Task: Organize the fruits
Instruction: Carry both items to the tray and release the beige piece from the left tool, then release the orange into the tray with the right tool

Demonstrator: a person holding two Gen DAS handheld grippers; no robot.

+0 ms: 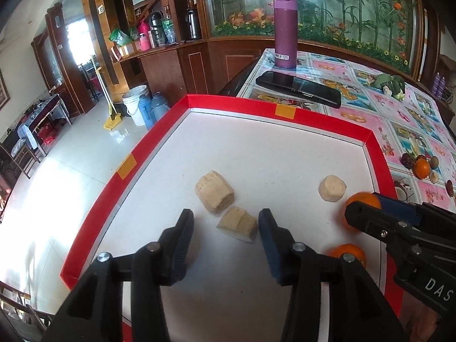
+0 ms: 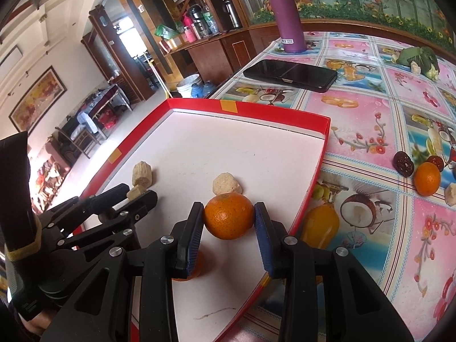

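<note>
A red-rimmed tray [image 1: 322, 118] with a white floor holds three beige fruit chunks [image 1: 214, 195] [image 1: 238, 223] [image 1: 332, 187] and two oranges. My left gripper [image 1: 226, 222] is open, its fingers on either side of the nearest chunk. My right gripper [image 2: 228, 216] is shut on an orange [image 2: 228, 216] just above the tray floor [image 2: 228, 148]; it shows in the left wrist view too [image 1: 362, 199]. A second orange [image 1: 349, 252] lies in the tray below it. More fruit lies on the table outside: an orange [image 2: 427, 178] and dark dates [image 2: 403, 164].
A black phone [image 2: 290, 74] and a purple bottle [image 2: 286, 14] stand beyond the tray on the flowered tablecloth [image 2: 370, 108]. Green vegetables [image 2: 420, 59] lie at the far right. The table's left edge drops to a tiled floor [image 1: 71, 185].
</note>
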